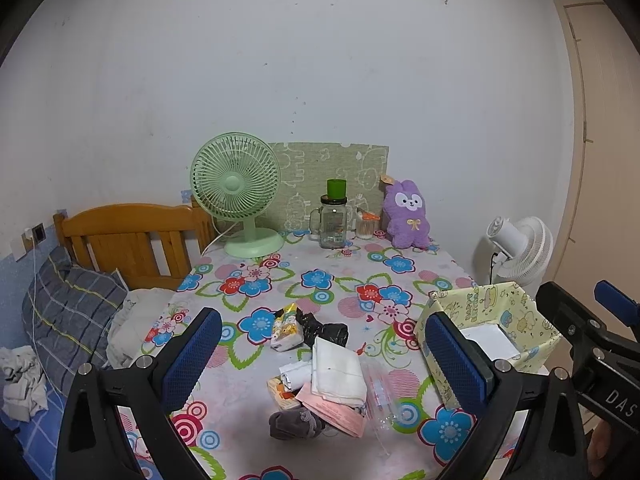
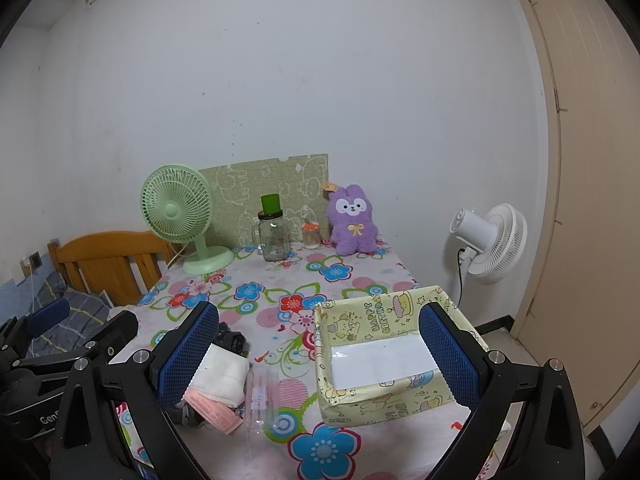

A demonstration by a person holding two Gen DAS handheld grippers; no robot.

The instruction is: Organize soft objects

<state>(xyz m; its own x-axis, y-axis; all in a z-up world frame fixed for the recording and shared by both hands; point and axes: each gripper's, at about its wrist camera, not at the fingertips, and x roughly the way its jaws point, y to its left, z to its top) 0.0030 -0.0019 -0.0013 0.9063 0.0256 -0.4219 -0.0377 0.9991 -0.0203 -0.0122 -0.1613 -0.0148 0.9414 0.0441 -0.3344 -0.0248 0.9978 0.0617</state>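
Observation:
A pile of soft things lies on the flowered tablecloth point(image 1: 320, 280): a folded white cloth point(image 1: 338, 372) point(image 2: 222, 374), a grey sock point(image 1: 296, 424), a black bag point(image 1: 326, 332), a tissue pack point(image 1: 286, 328), a pink paper point(image 1: 340, 410) and a clear plastic sleeve point(image 2: 262, 396). A yellow "Happy Birthday" box point(image 1: 500, 332) point(image 2: 384, 356) stands open at the right. My left gripper point(image 1: 324, 356) is open above the pile. My right gripper point(image 2: 320, 354) is open, above the box's left side; it also shows in the left wrist view point(image 1: 600, 332). A purple plush bunny point(image 1: 406, 216) point(image 2: 352, 220) sits at the back.
At the table's back stand a green desk fan point(image 1: 236, 192), a glass jar with green cup point(image 1: 333, 220), a small jar point(image 1: 366, 224) and a green board point(image 1: 332, 172). A bed with wooden headboard point(image 1: 132, 236) lies left. A white floor fan point(image 2: 492, 240) and door point(image 2: 592, 200) are right.

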